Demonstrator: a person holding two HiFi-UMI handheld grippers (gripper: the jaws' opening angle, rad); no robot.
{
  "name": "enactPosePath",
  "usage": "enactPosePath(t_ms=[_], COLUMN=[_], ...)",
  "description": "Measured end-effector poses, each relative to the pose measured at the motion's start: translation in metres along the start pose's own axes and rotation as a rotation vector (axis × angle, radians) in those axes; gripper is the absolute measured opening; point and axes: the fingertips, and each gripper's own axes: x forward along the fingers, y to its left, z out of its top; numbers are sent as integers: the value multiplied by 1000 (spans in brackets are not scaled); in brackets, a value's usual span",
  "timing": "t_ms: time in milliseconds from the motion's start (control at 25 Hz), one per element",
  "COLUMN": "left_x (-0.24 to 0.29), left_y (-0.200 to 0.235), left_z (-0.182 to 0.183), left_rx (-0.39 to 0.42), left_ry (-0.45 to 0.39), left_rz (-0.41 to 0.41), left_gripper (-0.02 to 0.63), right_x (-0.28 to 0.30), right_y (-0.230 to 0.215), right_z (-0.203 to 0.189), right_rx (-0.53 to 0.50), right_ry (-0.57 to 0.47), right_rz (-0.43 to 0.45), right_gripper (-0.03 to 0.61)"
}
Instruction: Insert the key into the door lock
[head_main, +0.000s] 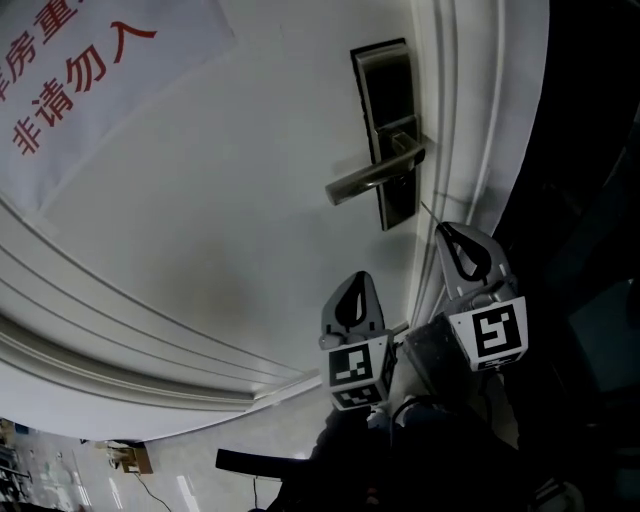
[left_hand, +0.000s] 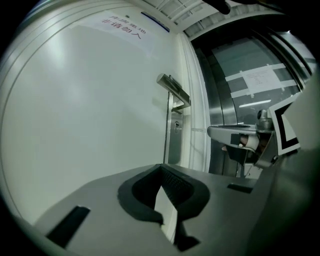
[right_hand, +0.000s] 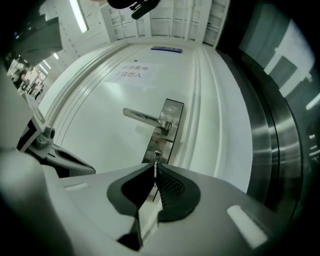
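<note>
Right gripper (right_hand: 154, 174) jaws clamped on key (right_hand: 156, 164), frame centre, tip at door lock (right_hand: 157, 154) | left gripper (left_hand: 161, 170) jaws together, empty | only head view showed both grippers below handle (head_main: 375, 176)

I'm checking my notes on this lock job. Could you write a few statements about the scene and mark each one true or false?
1. The right gripper is shut on a key. True.
2. The left gripper grips the lever handle. False: it is shut on nothing, apart from the handle.
3. The keyhole sits below the lever handle on the lock plate. True.
4. The door bears no sign. False: a sign with red characters is on it.
</note>
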Motion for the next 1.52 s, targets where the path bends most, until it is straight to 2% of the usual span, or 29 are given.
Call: enactPosePath(t_ms=[240, 480, 840, 1120, 1520], left_x=[11, 20, 33, 36, 39], left_y=[-11, -11, -21, -20, -22], left_z=[15, 8, 7, 7, 7], left_rx=[-33, -64, -64, -72, -80], left_ry=[-2, 17, 21, 34, 27], left_rz=[-25, -48, -108, -117, -151], left_gripper=[2, 2, 2, 2, 2], right_x=[19, 37, 45, 50, 59], right_y=[-3, -4, 3, 8, 10], right_z=[12, 10, 12, 8, 8], right_rx=[-269, -616, -973, -1083, -1152], right_ry=[0, 66, 85, 108, 134], right_rz=[62, 34, 3, 14, -3], right_gripper=[13, 12, 12, 14, 13])
